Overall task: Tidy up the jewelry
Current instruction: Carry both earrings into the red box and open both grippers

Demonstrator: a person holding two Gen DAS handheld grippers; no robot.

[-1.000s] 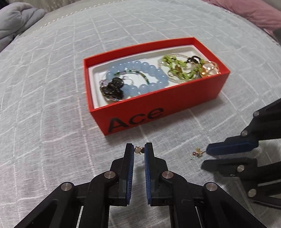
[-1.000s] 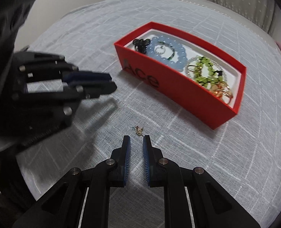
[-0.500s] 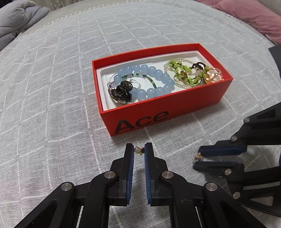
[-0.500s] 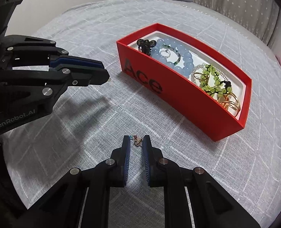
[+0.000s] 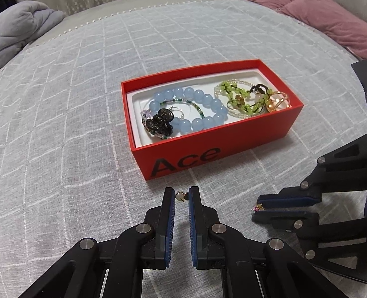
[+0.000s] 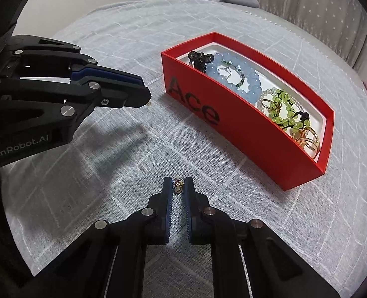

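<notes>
Fingers [image 6: 169, 191] of right gripper [image 6: 179, 185] now pinch earring [image 6: 178, 186] — earlier apart.

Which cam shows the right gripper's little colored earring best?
Right wrist: the earring sits centered, pinched between the right gripper fingertips. Left wrist shows it only as a tiny speck at that gripper's tip, seen side-on.

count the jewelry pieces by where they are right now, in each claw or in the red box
Left claw: 1, small gold earring with white stone
Right claw: 1, small gold and pink earring
Red cardboard box: at least 5, tangled, so the exact count is unclear
Total: at least 7
</notes>
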